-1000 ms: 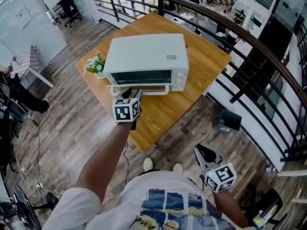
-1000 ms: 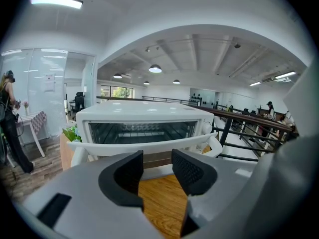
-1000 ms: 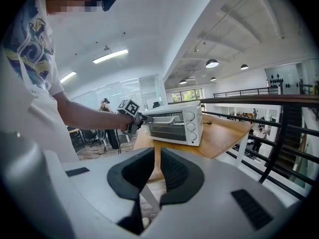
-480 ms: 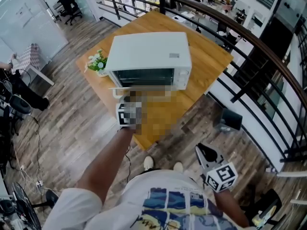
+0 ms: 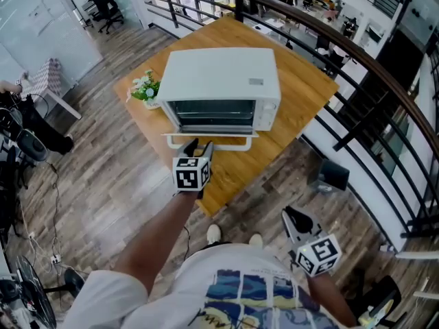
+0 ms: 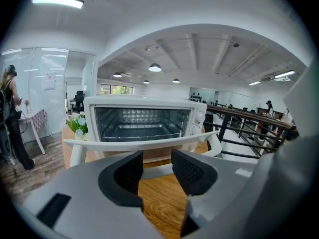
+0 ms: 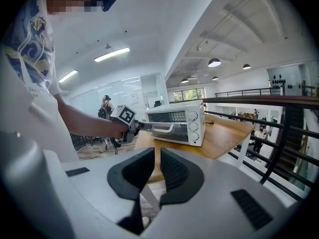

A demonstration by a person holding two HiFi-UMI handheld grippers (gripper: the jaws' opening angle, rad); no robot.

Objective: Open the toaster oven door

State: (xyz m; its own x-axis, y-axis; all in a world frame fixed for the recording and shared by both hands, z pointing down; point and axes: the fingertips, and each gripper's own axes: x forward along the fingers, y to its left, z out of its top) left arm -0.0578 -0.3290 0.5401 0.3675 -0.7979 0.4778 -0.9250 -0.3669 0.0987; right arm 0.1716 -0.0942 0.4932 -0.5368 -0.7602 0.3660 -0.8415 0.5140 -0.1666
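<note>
The white toaster oven (image 5: 223,81) is sitting on the wooden table (image 5: 302,88), with a small bunch of flowers (image 5: 144,88) just beside its left end. The oven is standing open: the wire rack (image 6: 142,128) inside is showing directly. The door handle (image 6: 144,142) is hanging out and down in front of the cavity.

The left gripper (image 5: 199,144) is reaching over the near table edge at the middle of that handle. In the left gripper view its jaws are standing moderately apart, the white bar crossing just past their tips. A second white strip is showing in the gap, and whether the pads are actually touching the handle cannot be settled from these angles.

The right gripper (image 5: 293,218) is hanging low at the person's side over the plank floor, well apart from the table. Its jaws are sitting almost together, only a thin slit between them, gripping nothing.
</note>
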